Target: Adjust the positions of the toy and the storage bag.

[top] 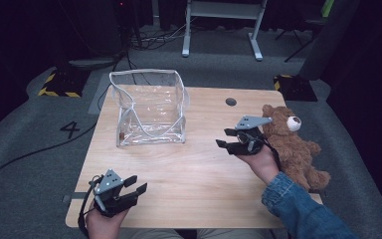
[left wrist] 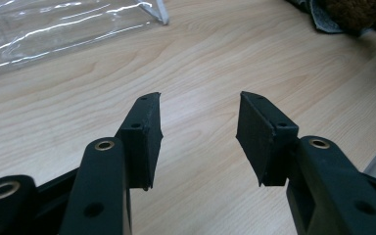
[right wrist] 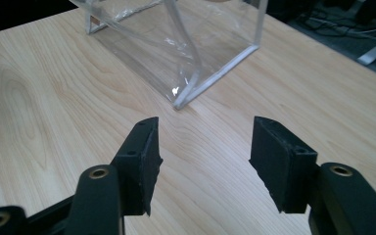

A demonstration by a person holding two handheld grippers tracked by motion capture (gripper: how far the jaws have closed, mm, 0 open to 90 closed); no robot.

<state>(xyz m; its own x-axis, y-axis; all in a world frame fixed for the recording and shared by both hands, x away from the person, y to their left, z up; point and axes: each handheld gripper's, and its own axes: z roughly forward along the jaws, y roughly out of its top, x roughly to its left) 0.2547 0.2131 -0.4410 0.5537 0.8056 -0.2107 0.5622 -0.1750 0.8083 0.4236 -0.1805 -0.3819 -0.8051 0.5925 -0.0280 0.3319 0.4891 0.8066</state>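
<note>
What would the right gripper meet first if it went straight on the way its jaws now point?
Probably the clear plastic bag: the right gripper, jaws open and empty, points across bare table at the bag's near bottom corner. Depth is hard to judge.

Overhead camera, two close (table point(top: 189, 169) shared)

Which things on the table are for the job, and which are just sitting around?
For the job:
- teddy bear, beside the right hand-held gripper
- clear plastic bag, standing open
- left hand-held gripper, open and holding nothing

Just lying about:
- cables on the floor
- white desk frame behind the table
</note>
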